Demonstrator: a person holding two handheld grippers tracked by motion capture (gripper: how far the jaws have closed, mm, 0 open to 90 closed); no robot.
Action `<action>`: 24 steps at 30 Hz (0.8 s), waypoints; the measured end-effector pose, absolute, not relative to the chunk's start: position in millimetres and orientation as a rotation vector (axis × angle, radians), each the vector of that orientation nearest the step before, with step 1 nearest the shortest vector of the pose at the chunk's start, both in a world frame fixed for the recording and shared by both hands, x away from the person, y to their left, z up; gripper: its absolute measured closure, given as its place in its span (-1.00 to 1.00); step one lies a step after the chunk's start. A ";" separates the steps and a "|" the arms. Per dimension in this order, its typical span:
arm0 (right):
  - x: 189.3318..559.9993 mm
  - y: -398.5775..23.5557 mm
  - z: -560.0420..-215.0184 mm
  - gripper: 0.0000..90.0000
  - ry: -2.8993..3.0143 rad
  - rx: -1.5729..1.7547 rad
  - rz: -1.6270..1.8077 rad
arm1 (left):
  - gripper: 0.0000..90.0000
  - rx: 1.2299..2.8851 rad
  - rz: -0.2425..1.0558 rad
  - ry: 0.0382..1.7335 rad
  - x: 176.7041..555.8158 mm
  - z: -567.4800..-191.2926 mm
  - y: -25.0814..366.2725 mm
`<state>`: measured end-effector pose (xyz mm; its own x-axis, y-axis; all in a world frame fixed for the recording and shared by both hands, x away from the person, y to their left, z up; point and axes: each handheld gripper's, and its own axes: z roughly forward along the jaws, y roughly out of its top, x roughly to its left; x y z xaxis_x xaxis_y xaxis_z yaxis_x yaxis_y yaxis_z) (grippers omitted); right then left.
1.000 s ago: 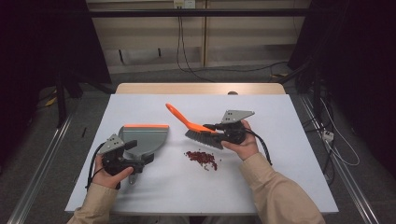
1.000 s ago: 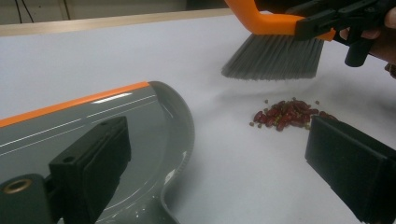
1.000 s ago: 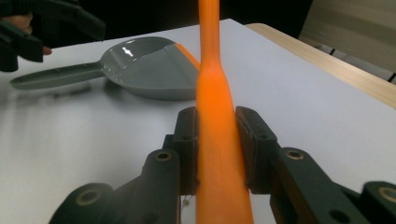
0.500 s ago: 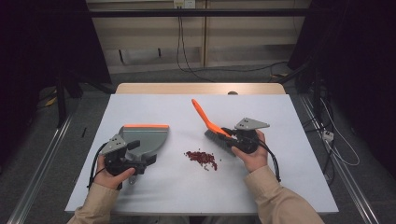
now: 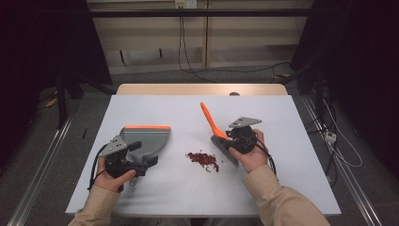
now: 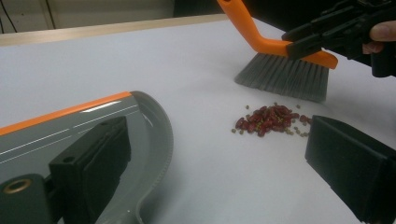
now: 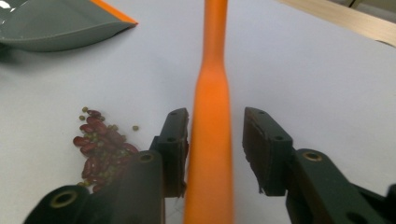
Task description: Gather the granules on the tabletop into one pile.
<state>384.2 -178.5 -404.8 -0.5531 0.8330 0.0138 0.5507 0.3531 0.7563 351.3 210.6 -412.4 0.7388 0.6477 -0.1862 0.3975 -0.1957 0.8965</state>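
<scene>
Your right gripper [image 7: 212, 149] had just been opening: its jaws stood spread around the brush [image 5: 214, 127] handle, one pad touching, the other apart. The brush stood right of the beans [image 5: 203, 159], bristles on the table [image 5: 282, 117]. Your left gripper [image 5: 141, 157] pinched the dustpan [image 5: 146, 139] at near left, well apart from the beans.
</scene>
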 end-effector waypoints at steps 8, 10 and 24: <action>384.1 -172.1 -400.0 0.59 2.232 1.342 0.934 | -0.85 1.817 0.281 0.815 350.9 -411.5 211.3; 381.9 -172.9 -400.7 0.59 2.204 1.386 0.949 | -0.85 1.817 0.287 0.810 350.8 -410.2 211.5; 364.6 -143.1 -407.3 0.59 2.093 1.413 1.018 | -0.85 1.812 0.290 0.798 349.6 -407.4 209.5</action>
<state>364.6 -143.1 -407.3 -0.3982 0.9154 0.0587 0.6114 0.2172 0.7609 349.6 209.5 -407.4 0.7448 0.6435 -0.1768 0.3804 -0.1917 0.9047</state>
